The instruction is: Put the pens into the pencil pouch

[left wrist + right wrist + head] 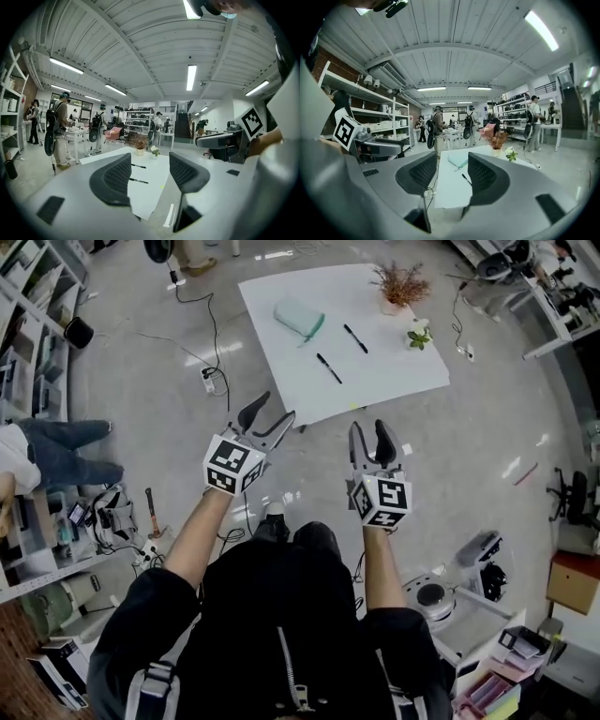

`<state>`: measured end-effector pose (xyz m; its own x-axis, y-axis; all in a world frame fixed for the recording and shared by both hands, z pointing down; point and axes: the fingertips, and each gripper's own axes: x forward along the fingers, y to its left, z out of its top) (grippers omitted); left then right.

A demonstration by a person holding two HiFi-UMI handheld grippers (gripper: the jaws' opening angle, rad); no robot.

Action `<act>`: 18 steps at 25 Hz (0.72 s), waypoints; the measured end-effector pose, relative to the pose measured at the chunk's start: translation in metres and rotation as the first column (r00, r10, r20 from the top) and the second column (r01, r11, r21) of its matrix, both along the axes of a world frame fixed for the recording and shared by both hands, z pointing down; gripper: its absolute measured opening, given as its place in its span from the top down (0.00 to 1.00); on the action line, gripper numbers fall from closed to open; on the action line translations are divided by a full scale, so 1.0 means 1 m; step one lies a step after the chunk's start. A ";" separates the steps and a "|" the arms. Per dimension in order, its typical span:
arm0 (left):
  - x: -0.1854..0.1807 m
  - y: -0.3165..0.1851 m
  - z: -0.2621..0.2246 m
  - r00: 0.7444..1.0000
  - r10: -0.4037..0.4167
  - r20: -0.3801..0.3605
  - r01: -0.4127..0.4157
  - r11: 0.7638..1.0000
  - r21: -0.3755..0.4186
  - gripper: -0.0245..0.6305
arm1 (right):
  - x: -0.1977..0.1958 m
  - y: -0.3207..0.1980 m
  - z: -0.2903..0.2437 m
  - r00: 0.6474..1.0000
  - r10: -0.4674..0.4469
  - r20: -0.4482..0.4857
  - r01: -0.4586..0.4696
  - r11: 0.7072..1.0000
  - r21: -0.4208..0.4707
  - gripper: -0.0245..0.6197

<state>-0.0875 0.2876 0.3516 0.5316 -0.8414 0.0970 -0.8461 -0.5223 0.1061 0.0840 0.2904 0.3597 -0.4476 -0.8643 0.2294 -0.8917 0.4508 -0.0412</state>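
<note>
Pens (328, 368) lie on the white worktop (394, 381), two of them, near the pouch (300, 318) and well ahead of you. Your left hand-held gripper (270, 414) and right hand-held gripper (370, 432) hover short of the worktop's near edge, jaws wide apart, holding nothing. Their marker cubes (232, 465) show black-and-white squares.

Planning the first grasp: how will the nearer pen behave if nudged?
The pen looks slim and round on a smooth white table, so it will probably roll or skid. It seems light and stiff, likely lifting level once pinched.
</note>
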 end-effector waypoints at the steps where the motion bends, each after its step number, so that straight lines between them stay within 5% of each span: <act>1: -0.002 -0.007 0.001 1.000 0.002 0.002 -0.002 1.000 0.003 0.57 | -0.001 -0.005 0.002 1.000 0.001 -0.003 -0.001 1.000 -0.005 0.65; 18: 0.003 -0.143 0.017 1.000 0.000 0.024 0.000 1.000 -0.015 0.57 | 0.008 -0.139 0.023 1.000 0.002 0.024 -0.001 1.000 -0.026 0.65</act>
<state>-0.0843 0.1447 0.3684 0.5291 -0.8397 0.1225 -0.8484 -0.5210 0.0935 0.0924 0.1518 0.3830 -0.4520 -0.8588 0.2411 -0.8909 0.4480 -0.0747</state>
